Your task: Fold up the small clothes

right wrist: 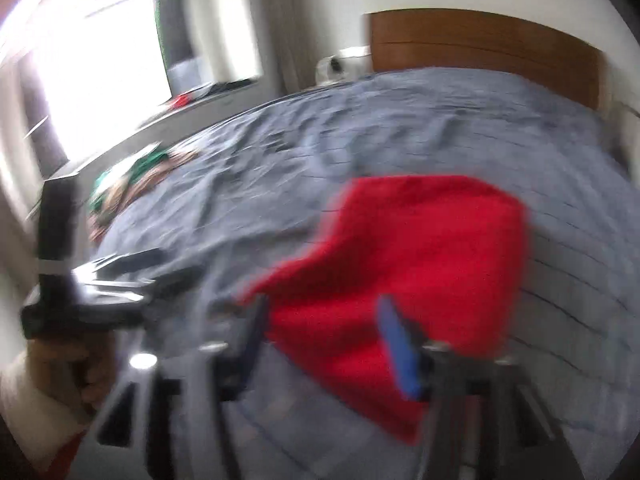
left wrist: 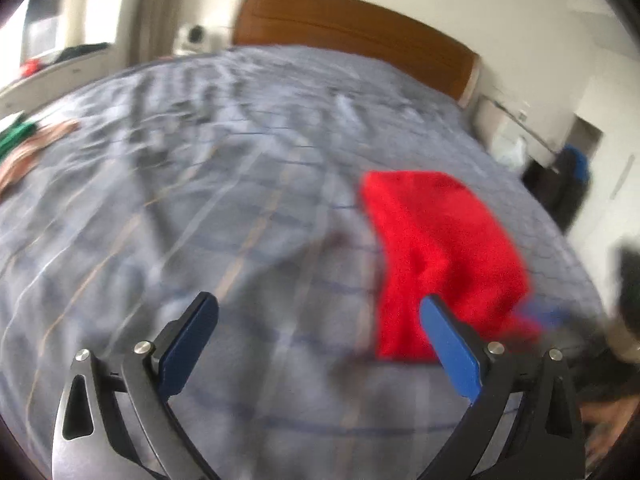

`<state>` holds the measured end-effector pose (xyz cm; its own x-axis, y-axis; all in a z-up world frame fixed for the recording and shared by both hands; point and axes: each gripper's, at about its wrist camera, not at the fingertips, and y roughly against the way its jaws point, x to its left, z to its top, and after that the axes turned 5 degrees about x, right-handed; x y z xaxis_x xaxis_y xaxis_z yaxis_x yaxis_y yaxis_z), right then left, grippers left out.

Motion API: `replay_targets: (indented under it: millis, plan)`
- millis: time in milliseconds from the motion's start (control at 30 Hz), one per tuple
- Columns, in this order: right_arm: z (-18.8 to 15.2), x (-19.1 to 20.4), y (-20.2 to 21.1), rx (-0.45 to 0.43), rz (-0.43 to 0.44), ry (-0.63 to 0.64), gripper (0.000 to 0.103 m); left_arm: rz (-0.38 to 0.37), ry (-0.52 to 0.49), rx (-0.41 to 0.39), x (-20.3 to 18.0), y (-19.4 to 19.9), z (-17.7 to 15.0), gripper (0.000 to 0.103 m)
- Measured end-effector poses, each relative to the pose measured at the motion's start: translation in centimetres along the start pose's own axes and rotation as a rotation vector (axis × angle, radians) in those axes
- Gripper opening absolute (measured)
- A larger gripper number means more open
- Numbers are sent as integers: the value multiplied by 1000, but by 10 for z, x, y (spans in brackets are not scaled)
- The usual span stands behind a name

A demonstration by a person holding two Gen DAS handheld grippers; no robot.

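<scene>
A red cloth (left wrist: 440,256) lies on the grey checked bed cover (left wrist: 200,184), partly folded over itself. My left gripper (left wrist: 318,312) is open and empty, above the cover just left of the cloth's near end. In the right wrist view the red cloth (right wrist: 420,248) lies straight ahead. My right gripper (right wrist: 320,320) is open with its fingers spread over the cloth's near edge, holding nothing. Both views are blurred by motion. The left gripper's body (right wrist: 104,292) and the hand holding it show at the left of the right wrist view.
A pile of green and brown clothes (right wrist: 132,184) lies at the bed's far left edge; it also shows in the left wrist view (left wrist: 24,144). A wooden headboard (left wrist: 352,28) stands at the far end. A window sill (right wrist: 188,100) runs along the left.
</scene>
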<state>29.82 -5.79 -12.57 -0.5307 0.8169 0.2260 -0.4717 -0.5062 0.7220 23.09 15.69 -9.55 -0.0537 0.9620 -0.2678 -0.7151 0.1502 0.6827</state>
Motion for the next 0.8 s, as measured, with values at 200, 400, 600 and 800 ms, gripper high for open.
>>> replay_targets:
  millis: [200, 400, 600, 800]
  plan:
    - [-5, -47, 9, 34, 203, -158, 81, -106, -198, 262, -40, -63, 55, 101]
    - [27, -132, -6, -8, 266, -496, 97, -144, -116, 389, -36, -119, 89, 101]
    - [35, -149, -80, 66, 416, -636, 83, -134, -108, 463, -49, -149, 81, 101]
    - [62, -74, -62, 53, -27, -197, 34, -139, -185, 374, -80, -120, 80, 27]
